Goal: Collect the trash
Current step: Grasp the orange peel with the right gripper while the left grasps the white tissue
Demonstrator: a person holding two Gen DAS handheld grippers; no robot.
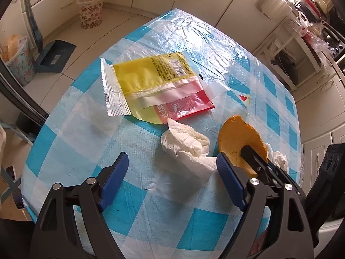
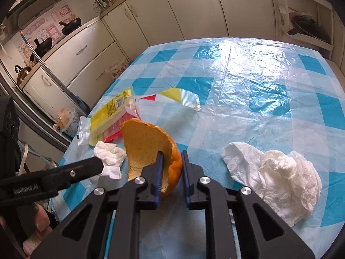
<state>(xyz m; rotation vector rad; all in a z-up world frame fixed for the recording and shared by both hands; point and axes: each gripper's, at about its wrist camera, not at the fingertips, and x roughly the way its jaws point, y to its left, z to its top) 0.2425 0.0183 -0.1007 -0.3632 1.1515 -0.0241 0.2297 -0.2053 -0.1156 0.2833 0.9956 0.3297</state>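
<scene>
My right gripper (image 2: 171,156) is shut on an orange peel (image 2: 146,144), a half shell held just above the checked table (image 2: 258,90); it also shows in the left wrist view (image 1: 239,138). My left gripper (image 1: 172,161) is open and empty, close to a crumpled white tissue (image 1: 187,146), which also shows in the right wrist view (image 2: 110,157). A yellow and red snack wrapper (image 1: 151,86) lies flat beyond it. A larger crumpled tissue (image 2: 278,174) lies right of my right gripper. A torn wrapper strip (image 2: 183,98) lies further back.
A floral waste bin (image 1: 90,10) stands on the floor past the table's far left edge. Another floral bin with a bag (image 1: 18,60) stands at the left by a dustpan (image 1: 55,56). Kitchen cabinets (image 2: 172,10) surround the table.
</scene>
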